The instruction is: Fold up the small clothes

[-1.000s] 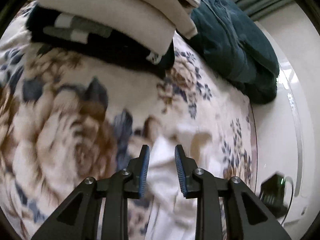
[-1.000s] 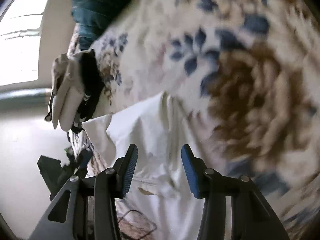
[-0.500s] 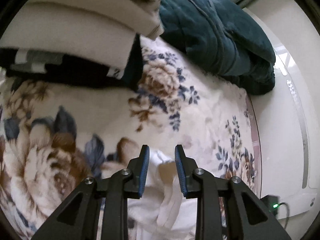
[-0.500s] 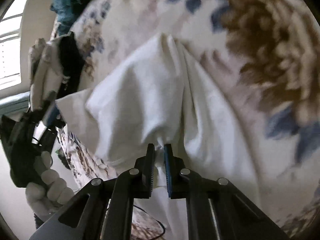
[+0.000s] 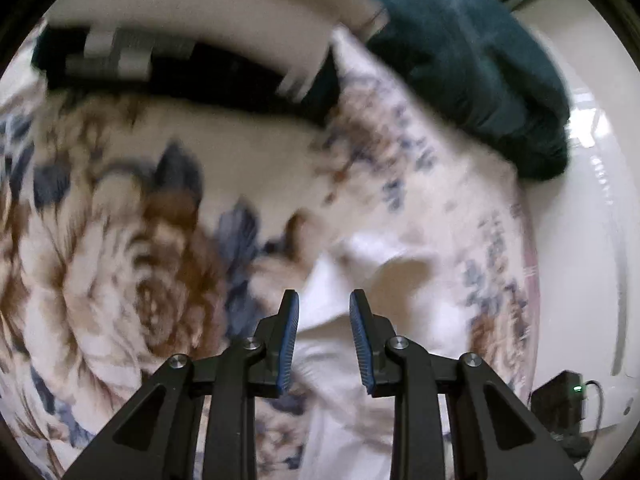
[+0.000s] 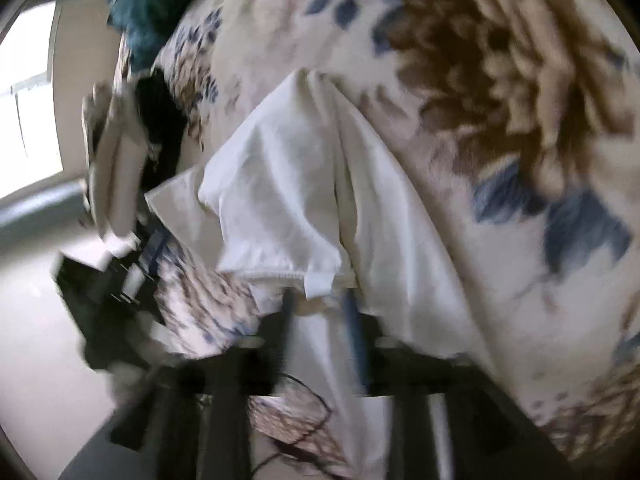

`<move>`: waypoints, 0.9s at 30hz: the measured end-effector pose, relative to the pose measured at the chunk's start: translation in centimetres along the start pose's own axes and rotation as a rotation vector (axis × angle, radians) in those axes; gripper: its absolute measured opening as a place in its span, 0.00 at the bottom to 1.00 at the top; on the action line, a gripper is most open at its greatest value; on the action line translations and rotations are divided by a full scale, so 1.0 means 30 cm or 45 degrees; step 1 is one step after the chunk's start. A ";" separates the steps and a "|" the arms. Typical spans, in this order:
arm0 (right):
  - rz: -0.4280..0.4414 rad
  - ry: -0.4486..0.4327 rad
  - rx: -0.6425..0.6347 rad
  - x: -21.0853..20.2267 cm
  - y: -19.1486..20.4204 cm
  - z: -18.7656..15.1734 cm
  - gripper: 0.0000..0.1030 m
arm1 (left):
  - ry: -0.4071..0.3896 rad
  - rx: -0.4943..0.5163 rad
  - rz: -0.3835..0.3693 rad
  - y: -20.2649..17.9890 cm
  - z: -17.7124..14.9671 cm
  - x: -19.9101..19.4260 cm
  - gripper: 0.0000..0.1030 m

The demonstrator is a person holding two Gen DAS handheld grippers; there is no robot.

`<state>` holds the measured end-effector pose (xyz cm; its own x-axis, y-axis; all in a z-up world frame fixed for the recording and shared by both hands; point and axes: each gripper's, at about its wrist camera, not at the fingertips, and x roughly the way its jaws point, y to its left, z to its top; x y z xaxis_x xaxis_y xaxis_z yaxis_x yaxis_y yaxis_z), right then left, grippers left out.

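A small white garment (image 5: 360, 280) lies rumpled on a floral blanket (image 5: 120, 260). My left gripper (image 5: 324, 336) hovers over the garment's near part. Its blue pads stand apart, and the cloth shows in the gap below them without being pinched. In the right wrist view the white garment (image 6: 288, 184) is bunched into a ridge, its hem just ahead of my right gripper (image 6: 320, 320). That gripper is blurred and its jaws are opening. White cloth lies between the parting fingers. The left gripper (image 6: 104, 288) shows as a dark blur at the garment's left corner.
A stack of folded clothes (image 5: 200, 12), beige on black, sits at the blanket's far side beside a heaped teal garment (image 5: 460, 60). The blanket's edge drops to a pale floor (image 5: 580, 280) on the right. A black box with a green light (image 5: 560, 400) lies there.
Open a second ago, my right gripper was pinched shut on the garment's ridge half a second ago. Now its jaws have parted. The left gripper shifted slightly with its gap unchanged.
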<state>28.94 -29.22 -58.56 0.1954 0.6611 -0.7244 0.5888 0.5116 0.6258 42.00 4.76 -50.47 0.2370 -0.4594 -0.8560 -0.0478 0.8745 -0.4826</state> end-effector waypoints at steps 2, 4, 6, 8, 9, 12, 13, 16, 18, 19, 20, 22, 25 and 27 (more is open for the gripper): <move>0.023 -0.031 0.037 0.016 -0.021 0.001 0.55 | 0.040 -0.041 -0.053 0.021 -0.014 0.047 0.23; 0.026 -0.026 0.067 0.051 -0.037 0.005 0.55 | 0.068 -0.047 -0.074 0.018 -0.023 0.085 0.23; 0.067 0.002 0.100 0.104 -0.045 0.013 0.55 | 0.037 -0.011 -0.058 -0.004 -0.033 0.093 0.20; 0.083 0.008 0.117 0.145 -0.042 0.016 0.55 | -0.012 0.037 -0.061 -0.033 -0.045 0.087 0.04; 0.093 0.000 0.117 0.158 -0.037 0.014 0.55 | -0.039 0.069 -0.066 -0.052 -0.054 0.078 0.01; 0.088 -0.054 0.087 0.156 -0.001 0.004 0.16 | -0.104 0.138 -0.064 -0.091 -0.074 0.034 0.00; 0.073 -0.071 0.075 0.152 0.012 -0.001 0.14 | -0.120 0.149 -0.054 -0.101 -0.083 0.012 0.00; 0.042 -0.137 0.017 0.093 0.050 -0.022 0.10 | -0.138 0.141 -0.050 -0.115 -0.114 -0.045 0.00; 0.026 -0.168 -0.019 0.042 0.070 -0.036 0.10 | -0.144 0.118 -0.054 -0.121 -0.146 -0.089 0.00; 0.015 -0.178 -0.040 0.019 0.080 -0.039 0.10 | -0.140 0.106 -0.052 -0.123 -0.161 -0.105 0.00; 0.007 -0.189 -0.059 -0.007 0.085 -0.043 0.10 | -0.137 0.093 -0.053 -0.125 -0.179 -0.115 0.00; -0.016 -0.205 -0.091 -0.061 0.084 -0.048 0.10 | -0.113 0.064 -0.064 -0.130 -0.222 -0.133 0.00; -0.069 -0.192 -0.120 -0.103 0.062 -0.038 0.10 | -0.043 0.027 -0.061 -0.117 -0.288 -0.114 0.00; -0.141 -0.180 -0.136 -0.105 0.034 -0.029 0.10 | 0.018 -0.004 -0.042 -0.087 -0.333 -0.078 0.00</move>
<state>28.23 -30.30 -55.40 0.2469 0.5180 -0.8190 0.5275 0.6371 0.5620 31.88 2.00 -49.07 0.2245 -0.4905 -0.8420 -0.0434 0.8582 -0.5115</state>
